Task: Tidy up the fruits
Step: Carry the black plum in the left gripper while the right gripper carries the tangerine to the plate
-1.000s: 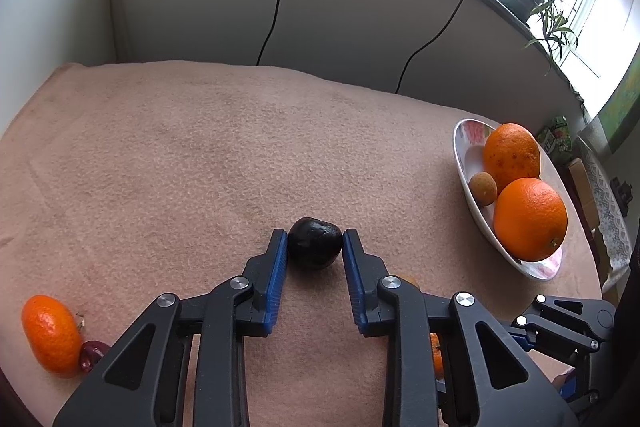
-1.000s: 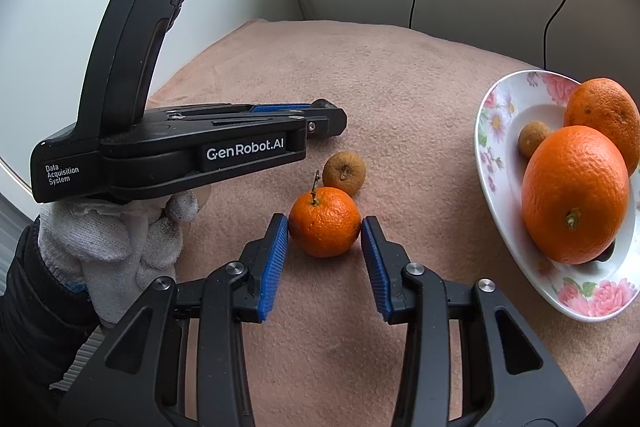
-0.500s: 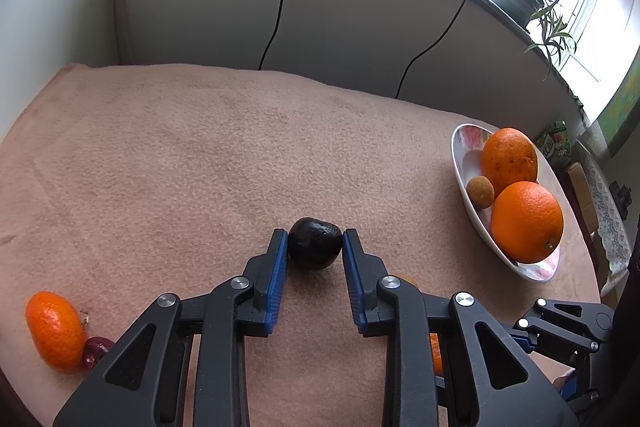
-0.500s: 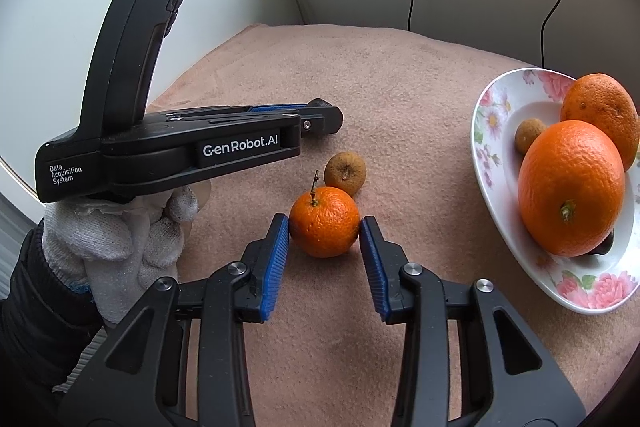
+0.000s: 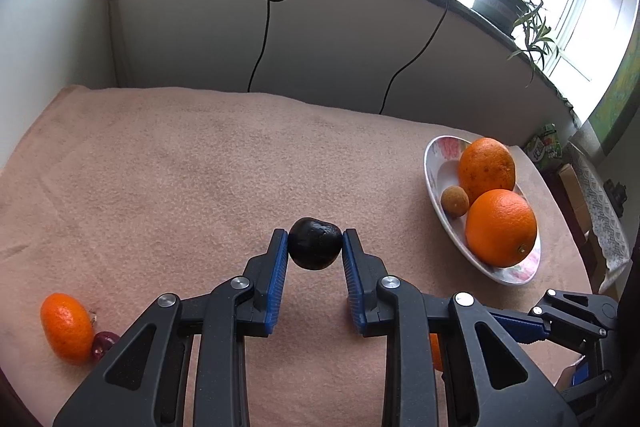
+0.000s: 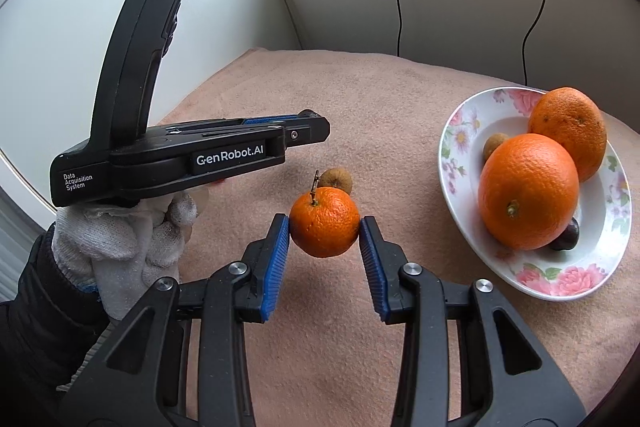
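Your right tongs (image 6: 324, 227) are clamped on the stemmed mandarin (image 6: 324, 221), blue pads pressing both its flanks. A second ago it sat on the cloth; now it has come up off the pink blanket (image 6: 360, 99), so the pick looks made and the carry to the dish is what remains. Your left tongs (image 5: 315, 247) are clamped on a small dark plum (image 5: 315, 243), just as they were a second ago, held over the blanket and hardly shifted. So you have a fruit in each hand, both ready to go in.

Just behind the mandarin, at 12 o'clock, a wrinkled brown fruit (image 6: 336, 179) lies loose on the desk. From the left wrist view, another mandarin (image 5: 66, 327) with a small red fruit (image 5: 103, 341) touching it waits at 8 o'clock, well apart from the dish.

Further out at 3 o'clock stands the floral plate (image 6: 460, 139). It holds two large oranges, the nearer orange (image 6: 528, 191) touching the farther orange (image 6: 568, 131), a small brown longan-like fruit (image 6: 494, 145) by the far rim, and a dark plum-like fruit (image 6: 566, 235) tucked under the nearer orange. The free room looks to be along its near left side.
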Demonstrator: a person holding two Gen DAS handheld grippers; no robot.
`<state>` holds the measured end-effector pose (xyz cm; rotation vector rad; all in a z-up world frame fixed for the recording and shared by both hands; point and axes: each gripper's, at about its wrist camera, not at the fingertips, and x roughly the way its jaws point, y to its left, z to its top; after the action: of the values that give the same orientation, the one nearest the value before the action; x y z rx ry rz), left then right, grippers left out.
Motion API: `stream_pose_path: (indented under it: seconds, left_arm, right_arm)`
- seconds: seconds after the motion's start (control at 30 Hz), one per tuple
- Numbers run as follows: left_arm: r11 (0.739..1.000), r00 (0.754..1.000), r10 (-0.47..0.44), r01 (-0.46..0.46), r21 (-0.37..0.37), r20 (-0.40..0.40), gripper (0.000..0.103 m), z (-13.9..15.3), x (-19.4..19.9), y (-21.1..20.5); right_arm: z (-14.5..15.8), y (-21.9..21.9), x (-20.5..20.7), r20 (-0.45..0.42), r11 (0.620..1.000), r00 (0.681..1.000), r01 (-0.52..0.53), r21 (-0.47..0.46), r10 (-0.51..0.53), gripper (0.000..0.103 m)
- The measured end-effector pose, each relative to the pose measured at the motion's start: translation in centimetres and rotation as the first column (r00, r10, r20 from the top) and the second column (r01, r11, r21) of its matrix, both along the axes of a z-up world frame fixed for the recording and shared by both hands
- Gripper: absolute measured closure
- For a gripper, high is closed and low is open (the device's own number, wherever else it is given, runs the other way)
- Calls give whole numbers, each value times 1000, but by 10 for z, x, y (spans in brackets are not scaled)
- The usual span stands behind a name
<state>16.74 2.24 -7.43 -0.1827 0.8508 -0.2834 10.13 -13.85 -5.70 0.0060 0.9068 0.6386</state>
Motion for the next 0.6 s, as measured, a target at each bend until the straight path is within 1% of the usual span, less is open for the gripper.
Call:
stream_pose_path:
  seconds: [0.27,0.6]
  left_arm:
    - [999,999,-33,33,-1,31,77,15,0,-19]
    - [997,995,-77,77,0,57,77,27,0,-45]
  right_arm:
    - [13,-23,-7,24,999,999,47,14,-47,65]
    - [29,-66,-13,58,993,992,114,39,-117,65]
